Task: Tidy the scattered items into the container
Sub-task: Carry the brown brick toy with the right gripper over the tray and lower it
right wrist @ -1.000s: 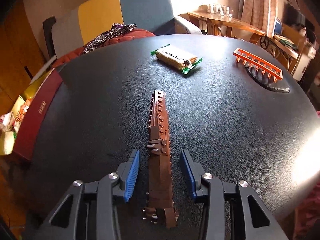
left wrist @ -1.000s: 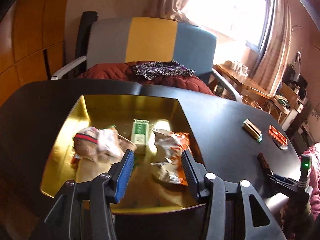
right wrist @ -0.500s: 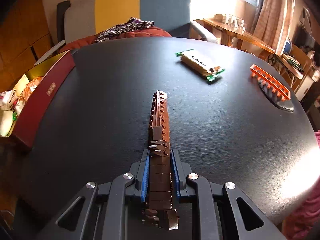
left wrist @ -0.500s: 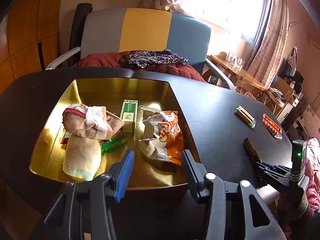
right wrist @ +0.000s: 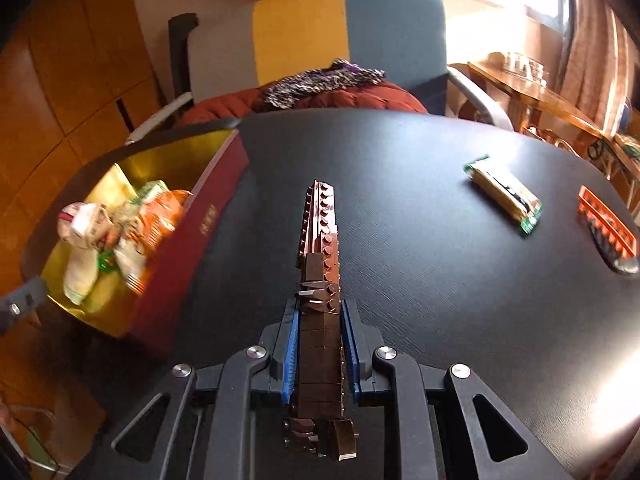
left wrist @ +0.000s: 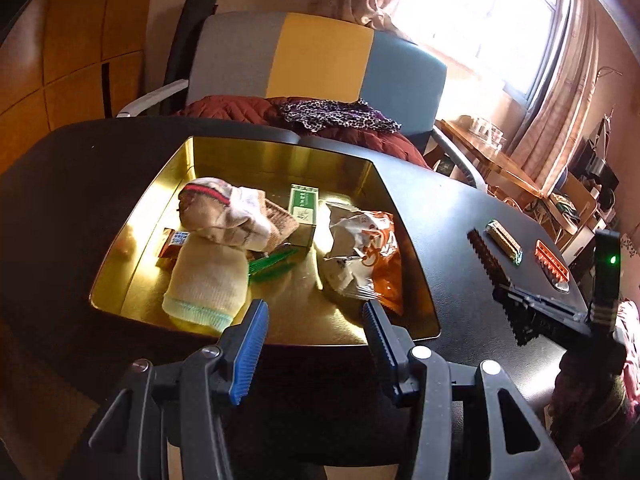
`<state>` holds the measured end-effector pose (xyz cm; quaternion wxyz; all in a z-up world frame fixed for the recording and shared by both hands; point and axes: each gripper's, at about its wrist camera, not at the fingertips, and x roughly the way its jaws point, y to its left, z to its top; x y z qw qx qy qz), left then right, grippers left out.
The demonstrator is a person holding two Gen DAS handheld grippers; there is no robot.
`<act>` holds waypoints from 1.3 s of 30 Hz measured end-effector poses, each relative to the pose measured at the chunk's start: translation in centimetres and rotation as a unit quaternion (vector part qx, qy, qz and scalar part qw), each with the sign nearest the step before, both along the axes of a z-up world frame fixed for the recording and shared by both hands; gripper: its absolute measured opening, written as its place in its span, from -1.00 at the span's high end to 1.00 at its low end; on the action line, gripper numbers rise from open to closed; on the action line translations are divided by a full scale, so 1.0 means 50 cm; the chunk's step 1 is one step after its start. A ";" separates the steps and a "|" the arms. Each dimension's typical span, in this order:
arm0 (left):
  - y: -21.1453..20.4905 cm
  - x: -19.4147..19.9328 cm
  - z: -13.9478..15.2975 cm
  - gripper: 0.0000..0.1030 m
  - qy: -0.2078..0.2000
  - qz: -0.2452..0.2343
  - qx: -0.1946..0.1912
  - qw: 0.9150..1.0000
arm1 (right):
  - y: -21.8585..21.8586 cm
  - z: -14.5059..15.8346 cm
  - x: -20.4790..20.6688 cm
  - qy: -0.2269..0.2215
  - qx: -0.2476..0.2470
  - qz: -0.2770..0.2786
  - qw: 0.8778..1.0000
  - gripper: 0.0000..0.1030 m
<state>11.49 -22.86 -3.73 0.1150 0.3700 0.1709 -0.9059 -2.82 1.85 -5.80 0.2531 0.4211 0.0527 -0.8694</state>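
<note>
right gripper (right wrist: 320, 344) clamped tight on the brown brick strip (right wrist: 322, 276) mid-frame; left gripper (left wrist: 316, 320) wide open, holding nothing, bottom-center by the gold tin (left wrist: 276, 162).

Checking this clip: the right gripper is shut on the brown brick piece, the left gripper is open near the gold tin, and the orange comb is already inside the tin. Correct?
Not quite. The orange comb lies out on the black table, near its far right edge, not inside the gold tin; the right wrist view shows it. The rest holds: the right gripper is shut on the brown brick piece, and the left gripper is open near the tin.
</note>
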 end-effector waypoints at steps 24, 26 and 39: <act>-0.080 0.045 -0.027 0.03 -0.002 0.049 0.030 0.998 | -0.410 0.022 0.004 -0.059 -0.001 0.162 0.985 0.60; -0.081 0.045 -0.027 0.03 -0.002 0.050 0.031 0.998 | -0.405 0.017 0.009 -0.060 0.001 0.163 0.985 0.59; -0.082 0.046 -0.030 0.03 -0.006 0.048 0.027 0.998 | -0.406 0.002 0.045 -0.039 0.030 0.183 0.982 0.49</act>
